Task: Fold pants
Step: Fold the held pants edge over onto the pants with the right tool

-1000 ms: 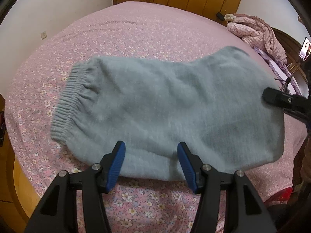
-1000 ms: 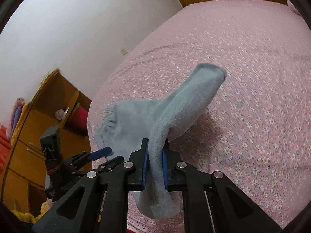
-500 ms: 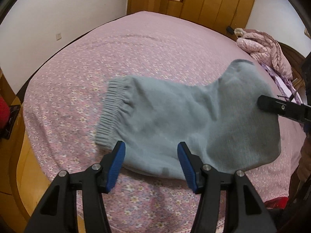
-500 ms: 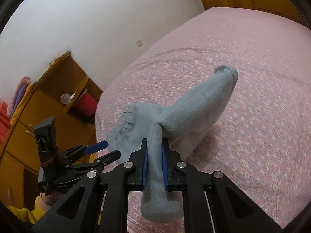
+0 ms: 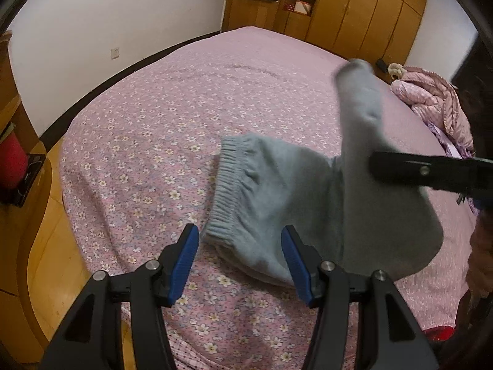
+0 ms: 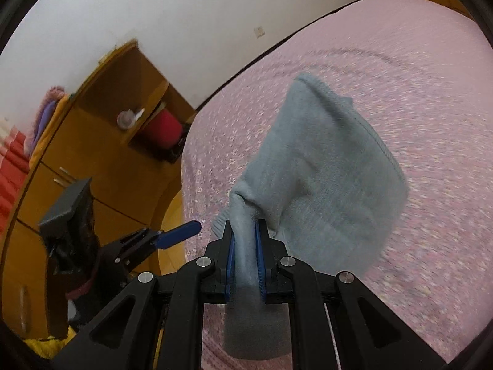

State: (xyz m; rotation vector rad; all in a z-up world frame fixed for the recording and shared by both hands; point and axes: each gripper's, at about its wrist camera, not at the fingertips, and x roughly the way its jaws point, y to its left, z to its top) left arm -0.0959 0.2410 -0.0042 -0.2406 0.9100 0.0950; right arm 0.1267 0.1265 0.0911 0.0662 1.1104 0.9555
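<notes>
With the right hand-held gripper point(image 6: 245, 257) clamped on the grey pants point(image 5: 295, 203) lifted off the bed point(image 5: 138, 129) toward 2 o'clock, and the left hand-held gripper point(image 5: 240, 262) apart and empty, the unpinned waistband point(image 5: 225, 191) may drag and bunch the fold

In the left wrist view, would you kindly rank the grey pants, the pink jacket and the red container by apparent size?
1. Grey pants, largest, though nearest the camera.
2. Pink jacket.
3. Red container, smallest, partly cut off at the edge.
</notes>
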